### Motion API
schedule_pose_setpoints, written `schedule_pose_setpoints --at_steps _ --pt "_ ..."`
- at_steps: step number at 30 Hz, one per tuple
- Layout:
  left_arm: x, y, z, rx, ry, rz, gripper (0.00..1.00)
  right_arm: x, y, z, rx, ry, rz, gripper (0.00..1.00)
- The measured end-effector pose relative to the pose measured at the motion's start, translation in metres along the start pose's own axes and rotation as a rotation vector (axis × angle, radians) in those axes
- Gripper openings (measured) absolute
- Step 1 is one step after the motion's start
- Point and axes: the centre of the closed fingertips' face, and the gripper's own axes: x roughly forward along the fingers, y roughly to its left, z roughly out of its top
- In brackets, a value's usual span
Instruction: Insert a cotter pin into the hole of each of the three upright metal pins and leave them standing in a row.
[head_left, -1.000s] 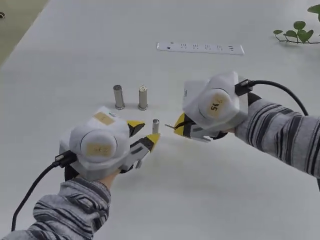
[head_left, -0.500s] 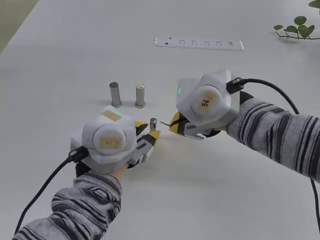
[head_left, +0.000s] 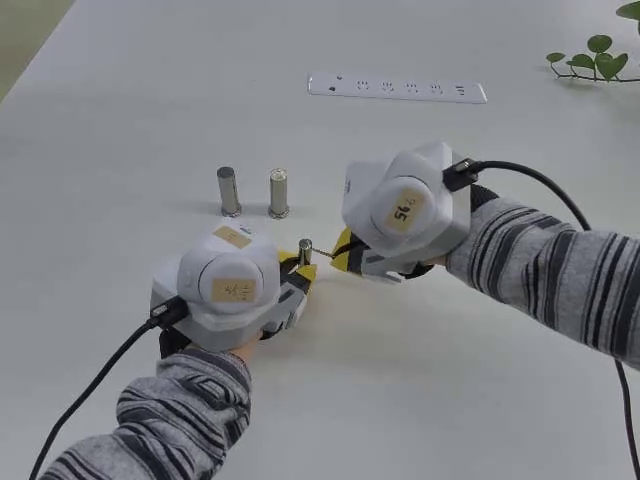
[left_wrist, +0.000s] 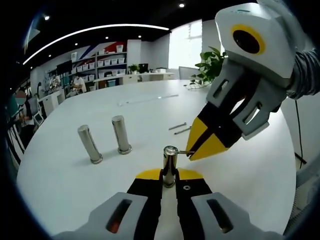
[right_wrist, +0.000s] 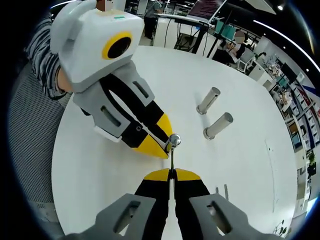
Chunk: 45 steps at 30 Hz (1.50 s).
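Three short metal pins stand on the white table. My left gripper is shut on the nearest pin, holding it upright by its lower half. My right gripper is shut on a thin cotter pin. The cotter pin's tip touches the held pin's head; I cannot tell whether it is inside the hole. The other two pins stand side by side farther back.
Two spare cotter pins lie on the table beyond the grippers. A white power strip lies at the far side, and a small plant sits at the far right. Black cables trail from both grippers.
My left gripper moved in and shut on the nearest pin. My right gripper shifted left, bringing the cotter pin's tip up to that pin's head.
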Motion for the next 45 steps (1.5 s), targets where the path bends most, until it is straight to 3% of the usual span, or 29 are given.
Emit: schedule_pose_setpoints --at_steps 28,45 --pt "0.005 0.0 -0.012 0.03 0.038 0.019 0.05 0.001 -0.002 0.003 -0.037 0.015 -0.004 0.0" --pt "0.006 0.0 -0.014 0.044 0.037 0.041 0.05 -0.001 -0.003 0.003 -0.073 0.07 -0.015 0.0"
